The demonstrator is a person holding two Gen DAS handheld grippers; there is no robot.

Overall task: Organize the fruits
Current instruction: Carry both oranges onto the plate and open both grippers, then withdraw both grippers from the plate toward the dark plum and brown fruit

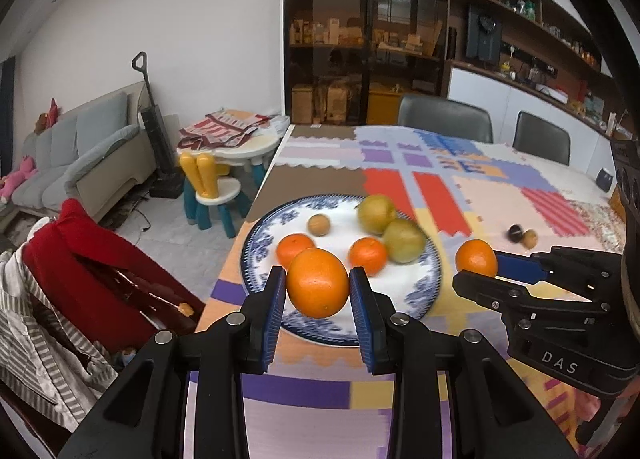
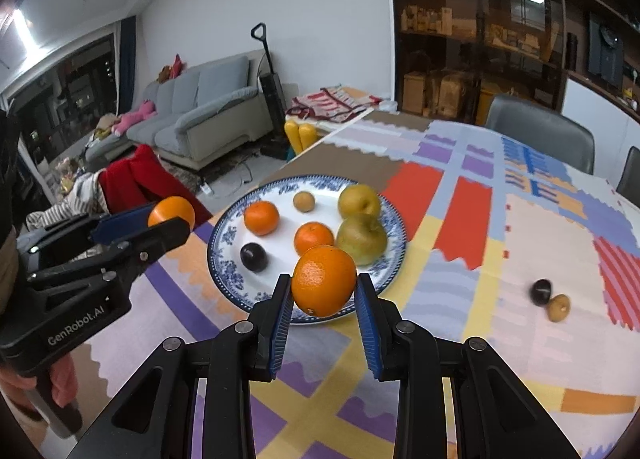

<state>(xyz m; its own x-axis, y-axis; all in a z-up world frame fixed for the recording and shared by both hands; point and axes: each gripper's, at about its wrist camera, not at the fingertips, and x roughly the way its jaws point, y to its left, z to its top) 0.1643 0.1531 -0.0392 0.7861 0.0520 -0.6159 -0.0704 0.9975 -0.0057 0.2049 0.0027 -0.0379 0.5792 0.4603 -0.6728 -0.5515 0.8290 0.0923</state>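
A blue-and-white plate sits on the patchwork tablecloth. It holds two small oranges, two green pears, a small brown fruit and a dark plum. My left gripper is shut on an orange above the plate's near rim; it shows at the left in the right wrist view. My right gripper is shut on another orange above the plate's near right rim; it shows at the right in the left wrist view.
A dark plum and a small brown fruit lie on the cloth to the right of the plate. Grey chairs stand at the table's far side. A chair draped in red cloth stands by the left edge.
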